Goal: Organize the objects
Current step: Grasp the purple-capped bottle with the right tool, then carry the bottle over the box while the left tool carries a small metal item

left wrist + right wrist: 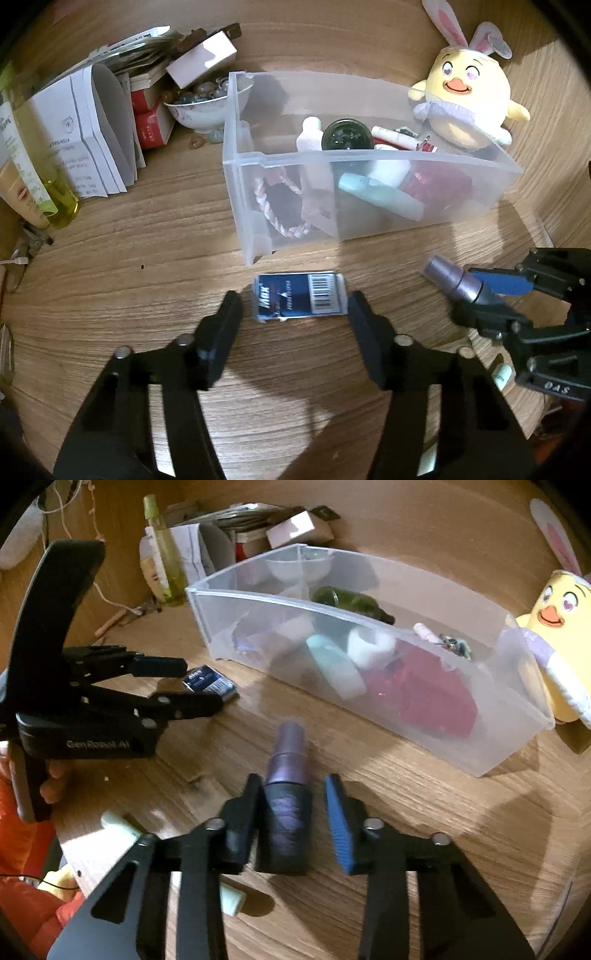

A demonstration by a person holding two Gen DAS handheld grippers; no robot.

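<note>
A small blue box with a barcode (300, 297) lies on the wooden table in front of the clear plastic bin (373, 158). My left gripper (293, 308) is open, its jaws either side of the box and just short of it. It also shows in the right wrist view (192, 681) beside the box (210, 681). A purple and black lipstick tube (288, 797) lies between the jaws of my right gripper (291, 797), which stand open around it with a gap on the right. The tube also shows in the left wrist view (452, 280). The bin (369, 602) holds several items.
A yellow chick plush with bunny ears (467, 107) stands behind the bin's right end. Papers and boxes (96, 125), a bowl of beads (207, 103) and a yellow bottle (55, 184) crowd the back left. A pale green tube (122, 827) lies near the table's front edge.
</note>
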